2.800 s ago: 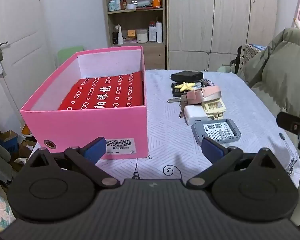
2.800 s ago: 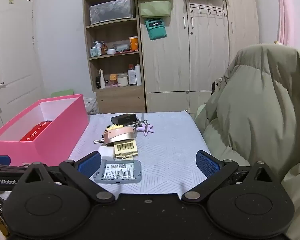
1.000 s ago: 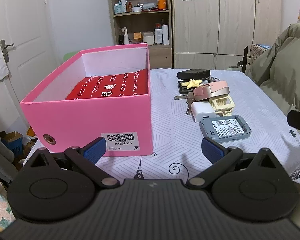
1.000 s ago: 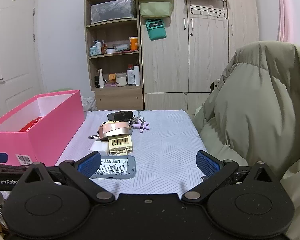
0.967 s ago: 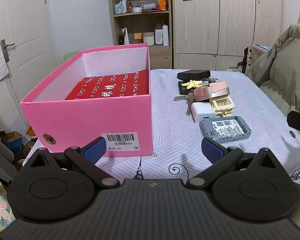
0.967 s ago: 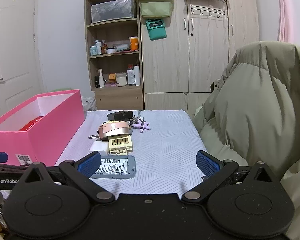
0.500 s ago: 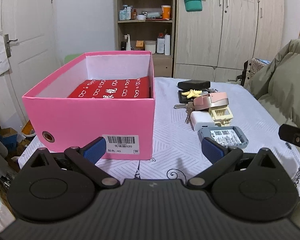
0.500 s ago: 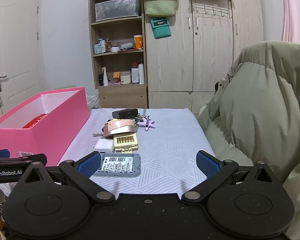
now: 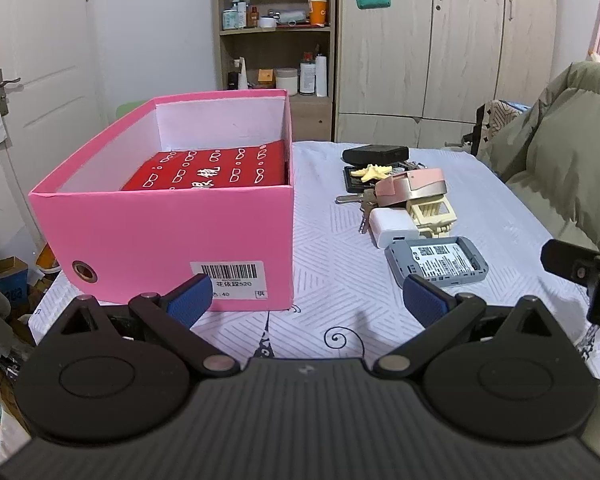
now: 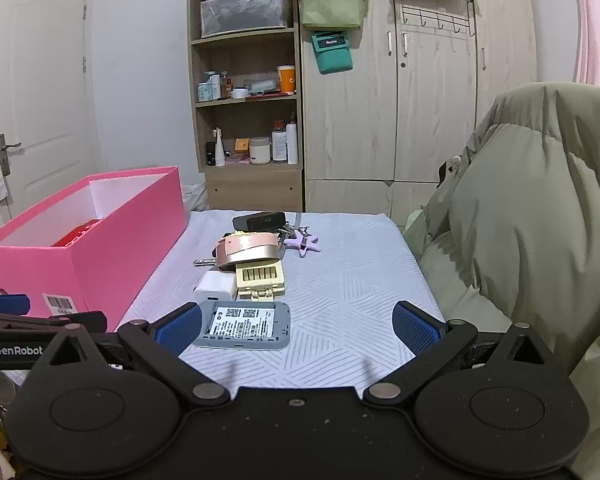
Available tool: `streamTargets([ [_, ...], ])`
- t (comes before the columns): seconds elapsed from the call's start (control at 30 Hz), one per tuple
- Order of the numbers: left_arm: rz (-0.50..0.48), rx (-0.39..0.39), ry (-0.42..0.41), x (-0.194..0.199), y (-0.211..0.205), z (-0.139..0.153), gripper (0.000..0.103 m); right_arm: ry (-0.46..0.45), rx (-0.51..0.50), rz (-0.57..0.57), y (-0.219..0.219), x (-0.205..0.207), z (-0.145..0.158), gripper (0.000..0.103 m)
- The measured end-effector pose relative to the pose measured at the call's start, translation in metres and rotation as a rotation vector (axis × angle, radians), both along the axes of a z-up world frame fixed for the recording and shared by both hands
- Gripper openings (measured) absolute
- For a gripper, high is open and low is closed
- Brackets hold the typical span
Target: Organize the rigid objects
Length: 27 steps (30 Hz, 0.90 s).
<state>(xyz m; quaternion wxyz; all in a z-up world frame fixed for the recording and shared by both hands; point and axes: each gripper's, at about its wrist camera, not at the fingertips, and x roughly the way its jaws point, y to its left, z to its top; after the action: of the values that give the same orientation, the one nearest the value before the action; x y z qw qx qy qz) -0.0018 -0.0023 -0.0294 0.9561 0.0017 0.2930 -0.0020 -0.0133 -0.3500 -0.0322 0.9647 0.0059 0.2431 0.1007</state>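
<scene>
Clutter is seen on a worktop (image 9: 340, 264) covered by a pale patterned cloth. A pink box (image 9: 172, 220) is placed at the left, with a red patterned case (image 9: 212, 170) inside. Just beside it, a row of small things is laid out: a grey device (image 10: 246, 325) nearest, then a white charger (image 9: 394, 227), a cream plastic piece (image 10: 260, 277), a pink case (image 10: 248, 249), keys and a black case (image 9: 375, 154). The left gripper (image 9: 306, 300) is held with fingers spread and empty before the box; the right gripper (image 10: 298, 330) is likewise spread, empty, near the grey device.
</scene>
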Motion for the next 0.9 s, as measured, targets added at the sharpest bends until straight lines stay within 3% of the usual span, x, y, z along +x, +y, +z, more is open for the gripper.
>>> streamTargets([
  [0.23, -0.006, 0.001, 0.013, 0.001, 0.001, 0.006, 0.103, 0.026, 0.088, 0.057, -0.003, 0.007, 0.002, 0.103],
  [0.37, -0.016, 0.000, 0.028, 0.001, 0.004, 0.014, 0.102, -0.038, 0.073, 0.066, 0.000, 0.008, 0.004, 0.103],
  [0.47, -0.098, 0.025, 0.070, 0.004, 0.002, 0.024, 0.101, -0.103, 0.109, 0.090, -0.002, 0.009, 0.004, 0.103],
  [0.63, -0.182, 0.077, 0.087, 0.011, 0.007, 0.052, 0.101, -0.058, 0.175, 0.215, -0.005, 0.029, 0.015, 0.103],
  [0.77, -0.193, 0.156, 0.065, 0.022, 0.021, 0.078, 0.101, -0.014, 0.113, 0.295, 0.005, 0.041, 0.011, 0.103],
  [0.83, -0.230, 0.143, 0.117, 0.035, 0.035, 0.088, 0.102, 0.039, 0.090, 0.333, 0.010, 0.047, 0.004, 0.103],
  [0.9, -0.282, 0.088, 0.221, 0.054, 0.051, 0.092, 0.101, 0.097, 0.094, 0.367, 0.014, 0.054, -0.003, 0.103],
])
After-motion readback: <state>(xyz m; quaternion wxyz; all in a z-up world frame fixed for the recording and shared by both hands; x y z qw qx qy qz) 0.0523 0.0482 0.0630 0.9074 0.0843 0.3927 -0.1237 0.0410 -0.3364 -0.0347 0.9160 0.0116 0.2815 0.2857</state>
